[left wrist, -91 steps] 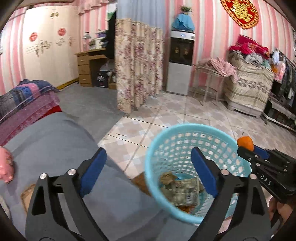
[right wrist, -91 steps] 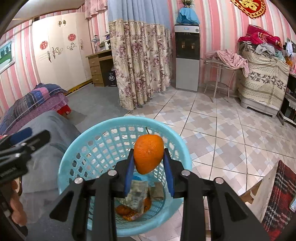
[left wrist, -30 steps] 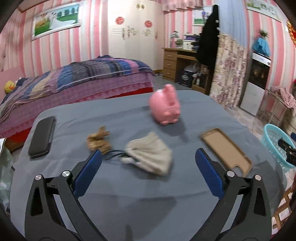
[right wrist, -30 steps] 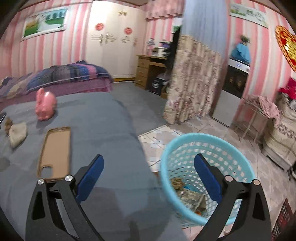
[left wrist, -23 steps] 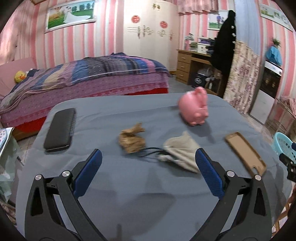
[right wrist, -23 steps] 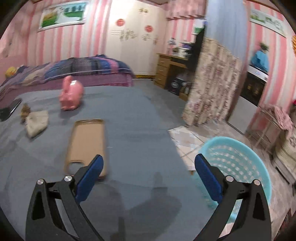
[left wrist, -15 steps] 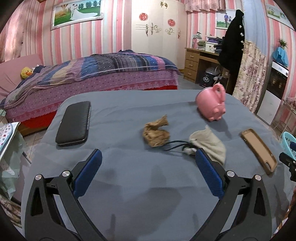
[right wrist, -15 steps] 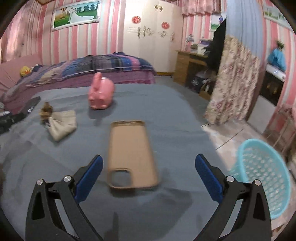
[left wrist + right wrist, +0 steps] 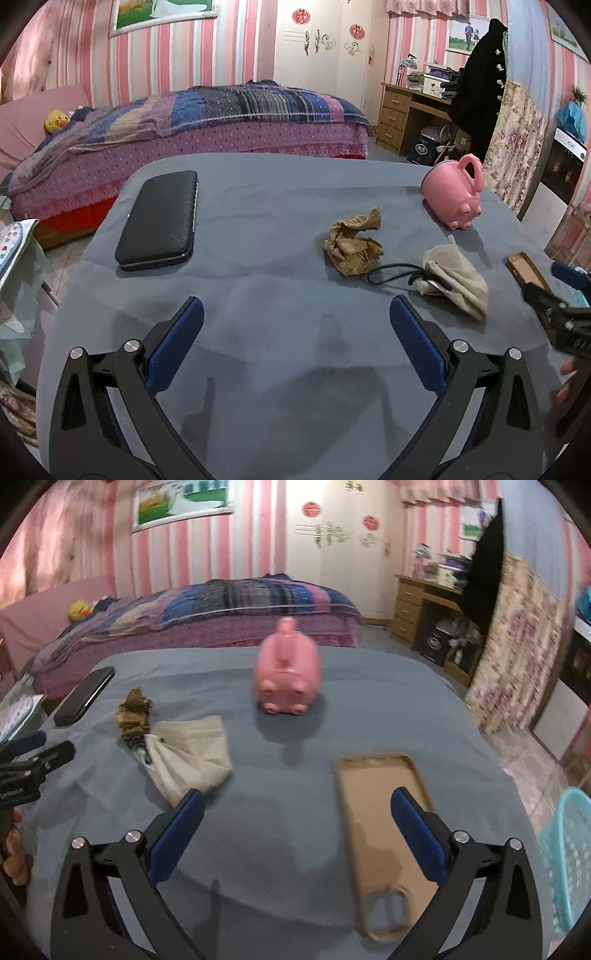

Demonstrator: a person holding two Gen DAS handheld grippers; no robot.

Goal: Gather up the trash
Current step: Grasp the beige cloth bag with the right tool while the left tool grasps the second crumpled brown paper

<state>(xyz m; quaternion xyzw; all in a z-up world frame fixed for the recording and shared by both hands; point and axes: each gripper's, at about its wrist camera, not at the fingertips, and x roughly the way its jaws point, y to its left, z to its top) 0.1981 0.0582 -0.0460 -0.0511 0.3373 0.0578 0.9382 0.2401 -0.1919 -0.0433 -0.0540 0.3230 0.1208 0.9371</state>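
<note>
A crumpled brown paper wad (image 9: 352, 242) lies mid-table on the grey-blue cloth (image 9: 280, 354); the right wrist view shows the same wad (image 9: 133, 709) at far left. My left gripper (image 9: 295, 341) is open, well short of the wad, with nothing between its fingers. My right gripper (image 9: 293, 825) is also open and empty, hovering over the near table beside the tan phone case (image 9: 384, 834). The turquoise trash basket (image 9: 570, 856) stands on the floor past the table's right edge.
A beige drawstring pouch (image 9: 456, 280) with a black cord, a pink piggy bank (image 9: 454, 197) and a black wallet (image 9: 159, 219) also lie on the table. A bed (image 9: 192, 122) stands behind it, a desk (image 9: 410, 114) and floral curtain at right.
Both grippers swung left, away from the basket and toward the table. The orange the right gripper held 3 s ago is gone from its fingers. The paper wad now sits nearer the left view's centre.
</note>
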